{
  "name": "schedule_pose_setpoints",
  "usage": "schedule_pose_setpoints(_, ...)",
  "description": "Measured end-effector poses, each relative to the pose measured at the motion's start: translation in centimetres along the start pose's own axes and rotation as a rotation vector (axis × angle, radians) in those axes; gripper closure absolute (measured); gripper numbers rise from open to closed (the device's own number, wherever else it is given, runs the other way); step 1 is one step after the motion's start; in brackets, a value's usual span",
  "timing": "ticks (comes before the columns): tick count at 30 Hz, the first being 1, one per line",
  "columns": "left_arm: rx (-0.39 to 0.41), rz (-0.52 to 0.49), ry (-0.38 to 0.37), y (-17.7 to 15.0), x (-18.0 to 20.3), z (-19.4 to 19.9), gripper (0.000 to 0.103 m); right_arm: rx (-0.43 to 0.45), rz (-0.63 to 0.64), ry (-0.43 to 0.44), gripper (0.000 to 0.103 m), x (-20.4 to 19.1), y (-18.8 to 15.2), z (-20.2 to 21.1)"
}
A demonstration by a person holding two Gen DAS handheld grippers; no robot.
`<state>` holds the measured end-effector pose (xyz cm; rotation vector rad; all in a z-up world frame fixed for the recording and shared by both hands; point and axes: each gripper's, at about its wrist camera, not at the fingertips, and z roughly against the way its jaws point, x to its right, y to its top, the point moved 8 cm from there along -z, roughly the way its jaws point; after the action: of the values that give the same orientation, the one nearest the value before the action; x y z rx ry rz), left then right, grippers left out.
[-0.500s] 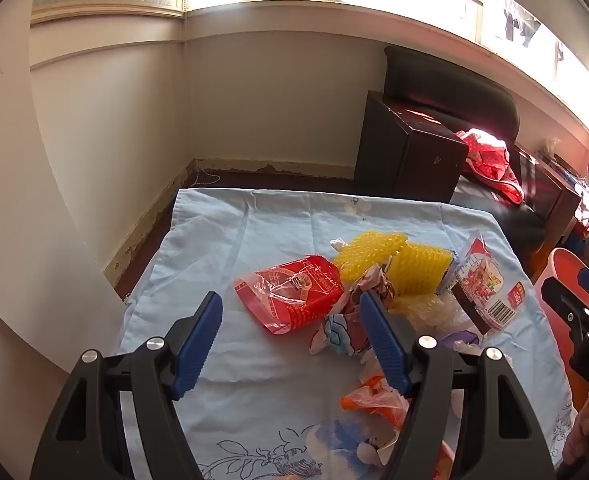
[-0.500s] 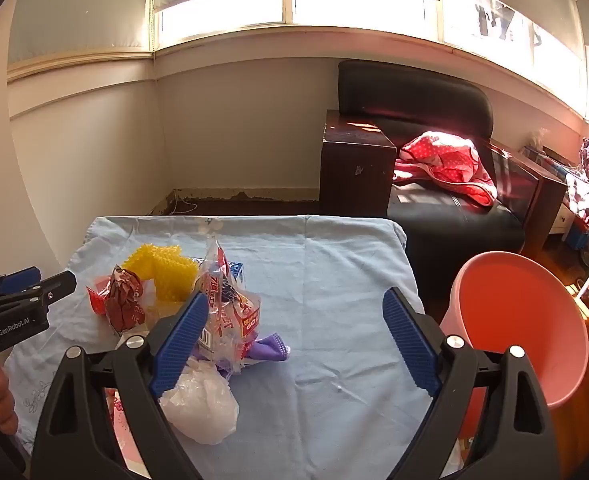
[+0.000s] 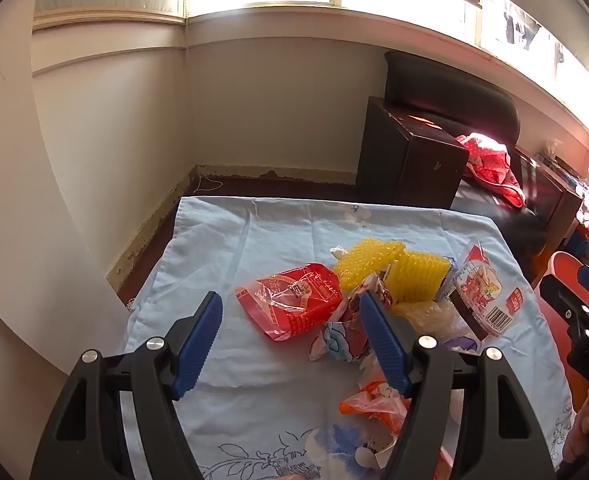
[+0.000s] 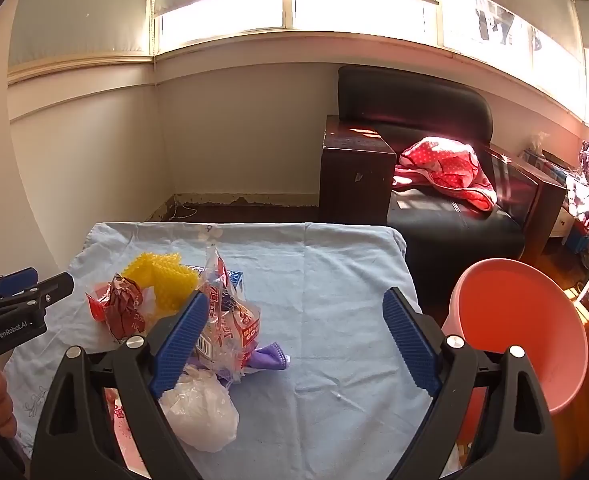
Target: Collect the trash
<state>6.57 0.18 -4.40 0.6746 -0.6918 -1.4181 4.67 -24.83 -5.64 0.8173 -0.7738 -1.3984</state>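
Note:
A pile of trash lies on a table under a light blue cloth (image 3: 254, 240): a red wrapper (image 3: 290, 306), yellow foam netting (image 3: 390, 268), a clear printed snack bag (image 3: 482, 296), an orange wrapper (image 3: 374, 402). My left gripper (image 3: 290, 340) is open and empty, hovering just short of the red wrapper. My right gripper (image 4: 294, 336) is open and empty above the cloth (image 4: 334, 280), with the snack bag (image 4: 230, 320), a white plastic bag (image 4: 198, 412) and a purple scrap (image 4: 270, 356) by its left finger. A pink bin (image 4: 522, 328) stands right of the table.
A dark wooden cabinet (image 4: 354, 176) and a black sofa (image 4: 434, 120) with red dotted cloth (image 4: 446, 168) stand behind the table. A wall runs along the left. The right gripper shows at the right edge of the left wrist view (image 3: 582, 320).
Both grippers have barely moved. The trash lies as before.

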Motion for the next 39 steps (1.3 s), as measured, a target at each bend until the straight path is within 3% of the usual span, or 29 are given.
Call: schedule_pose_setpoints(39,0.013,-0.001,0.007,0.18,0.22,0.69,0.033,0.018,-0.004,-0.003,0.014,0.04,-0.03,0.82)
